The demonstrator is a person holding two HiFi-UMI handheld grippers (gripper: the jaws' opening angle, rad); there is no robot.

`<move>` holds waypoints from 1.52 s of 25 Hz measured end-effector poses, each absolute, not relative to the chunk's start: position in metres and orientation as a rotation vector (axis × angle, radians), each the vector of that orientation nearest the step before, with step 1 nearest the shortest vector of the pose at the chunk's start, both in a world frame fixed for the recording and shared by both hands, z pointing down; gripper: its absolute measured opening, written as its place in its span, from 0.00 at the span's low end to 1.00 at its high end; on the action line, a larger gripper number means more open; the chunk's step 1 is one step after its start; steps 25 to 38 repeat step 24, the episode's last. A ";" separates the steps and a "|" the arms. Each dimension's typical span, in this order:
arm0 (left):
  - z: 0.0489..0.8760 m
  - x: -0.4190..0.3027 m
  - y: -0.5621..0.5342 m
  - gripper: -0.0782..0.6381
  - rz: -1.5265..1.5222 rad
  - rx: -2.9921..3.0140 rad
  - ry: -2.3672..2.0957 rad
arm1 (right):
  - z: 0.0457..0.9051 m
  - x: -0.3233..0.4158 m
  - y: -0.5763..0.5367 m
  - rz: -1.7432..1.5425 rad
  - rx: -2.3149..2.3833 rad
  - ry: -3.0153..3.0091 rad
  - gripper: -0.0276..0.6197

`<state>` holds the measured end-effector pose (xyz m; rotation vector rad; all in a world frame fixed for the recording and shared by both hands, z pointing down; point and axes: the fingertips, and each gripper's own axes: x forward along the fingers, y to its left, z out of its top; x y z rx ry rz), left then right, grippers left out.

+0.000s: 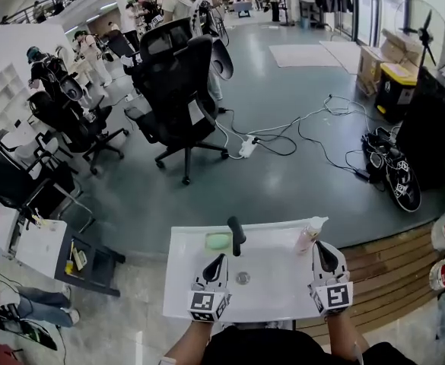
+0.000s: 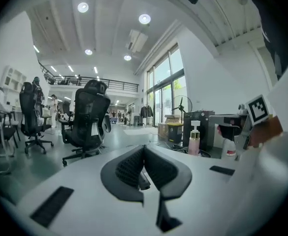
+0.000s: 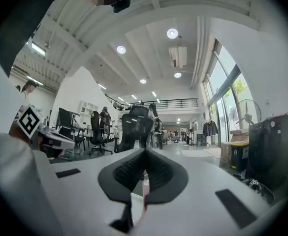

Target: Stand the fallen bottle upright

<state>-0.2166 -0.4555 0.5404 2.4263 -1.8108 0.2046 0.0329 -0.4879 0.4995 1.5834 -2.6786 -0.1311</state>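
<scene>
Your left gripper (image 1: 217, 260) and right gripper (image 1: 323, 249) are shut, empty; bottle (image 1: 310, 236) looks upright, so avoid brushing it

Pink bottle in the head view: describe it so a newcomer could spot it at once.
Find the white sink top with a round drain directly below the camera. On its far right corner stands a small pale pink plastic bottle, upright. Its white pump head sets it apart from the green sponge and black tap further left.
</scene>
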 end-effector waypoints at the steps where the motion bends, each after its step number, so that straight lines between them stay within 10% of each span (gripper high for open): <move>1: 0.534 -0.215 -0.456 0.13 0.207 2.456 -1.805 | 0.488 0.027 -0.486 -0.152 1.579 -2.692 0.06; 38: 0.487 -0.258 -0.473 0.13 0.122 2.638 -1.757 | 0.431 -0.080 -0.489 -0.221 1.566 -2.914 0.06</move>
